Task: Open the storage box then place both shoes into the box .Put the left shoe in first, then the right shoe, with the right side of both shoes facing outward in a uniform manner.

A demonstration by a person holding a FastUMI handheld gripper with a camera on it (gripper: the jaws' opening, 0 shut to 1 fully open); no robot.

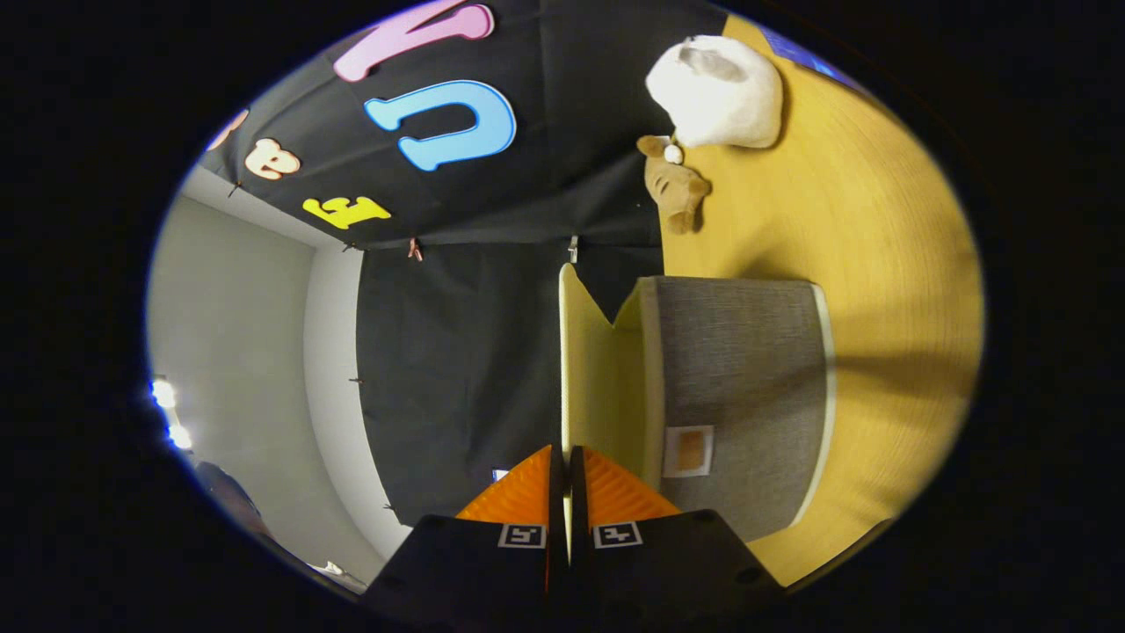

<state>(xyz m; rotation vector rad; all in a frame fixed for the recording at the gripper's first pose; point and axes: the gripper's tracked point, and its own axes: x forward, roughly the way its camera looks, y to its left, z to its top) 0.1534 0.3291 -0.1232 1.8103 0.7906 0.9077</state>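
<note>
Box [743, 387] sits on the desk [879, 264], just ahead of my tool [568, 457] and off to one side of it. Its lid [593, 369] stands swung up, thin edge running straight ahead from my fingers, which are pinched together on that edge. The inside is hidden from me, so I cannot tell what it holds. Beyond the box lie a white slipper [716, 88] and a brown plush toy [675, 189].

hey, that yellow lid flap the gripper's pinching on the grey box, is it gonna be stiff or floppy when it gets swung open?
Probably stiff: the lid flap stands as a flat, straight-edged panel while the gripper is shut on its edge. Likely light, being thin. The fabric-covered storage box might shift on the smooth wooden table if pulled hard.
</note>
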